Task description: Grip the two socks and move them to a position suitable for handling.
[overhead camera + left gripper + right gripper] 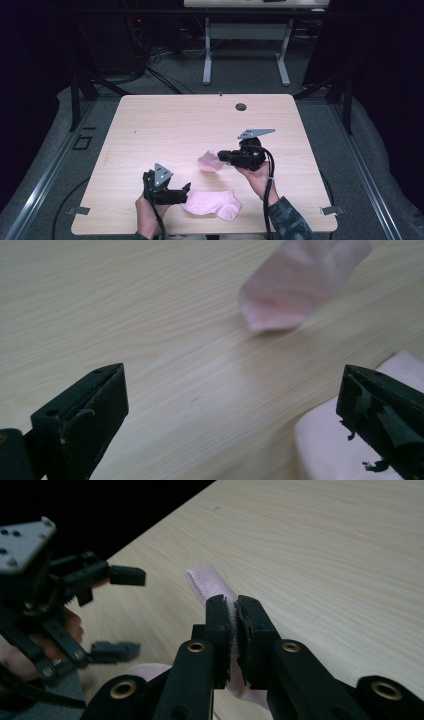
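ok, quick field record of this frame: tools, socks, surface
left tool: open, nothing between its jaws, beside the flat sock
right tool: shut on the lifted sock
lifted sock: pink, pinched at one edge, hanging from the right tool above the table
flat sock: pink, lying flat near the table's front edge
table: light wood, round hole near the far edge
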Available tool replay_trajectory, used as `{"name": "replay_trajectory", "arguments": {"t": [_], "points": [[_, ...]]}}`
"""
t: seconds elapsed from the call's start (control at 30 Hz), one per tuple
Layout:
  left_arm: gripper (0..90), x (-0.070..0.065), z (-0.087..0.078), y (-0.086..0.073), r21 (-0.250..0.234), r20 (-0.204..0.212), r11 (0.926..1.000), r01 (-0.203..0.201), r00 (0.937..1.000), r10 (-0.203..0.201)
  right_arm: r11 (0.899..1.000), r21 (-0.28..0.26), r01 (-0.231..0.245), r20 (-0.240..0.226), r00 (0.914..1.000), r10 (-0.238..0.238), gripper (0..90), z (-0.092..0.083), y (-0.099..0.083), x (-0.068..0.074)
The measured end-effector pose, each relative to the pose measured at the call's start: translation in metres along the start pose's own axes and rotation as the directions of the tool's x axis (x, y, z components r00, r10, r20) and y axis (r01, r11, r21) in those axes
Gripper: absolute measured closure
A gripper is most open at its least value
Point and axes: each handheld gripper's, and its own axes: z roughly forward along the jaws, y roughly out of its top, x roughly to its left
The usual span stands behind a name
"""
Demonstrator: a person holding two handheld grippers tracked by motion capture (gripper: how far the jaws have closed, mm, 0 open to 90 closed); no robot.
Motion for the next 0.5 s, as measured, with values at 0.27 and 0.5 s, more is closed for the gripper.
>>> {"name": "replay_trajectory", "arguments": {"t": [0.27,0.5], "points": [[9.0,-0.012,0.021,0.014,0.012,0.078,0.9999,-0.008,0.9969,0.007,0.998,-0.050,0.029,-0.011,0.9995,-0.029,83.9,-0.016,0.012,0.020],[24.2,0.006,0.038,0.022,0.044,0.174,0.9978,0.050,0.9830,-0.057,0.996,-0.050,0.079,-0.008,0.9968,-0.080,83.8,-0.019,0.011,0.029]]}}
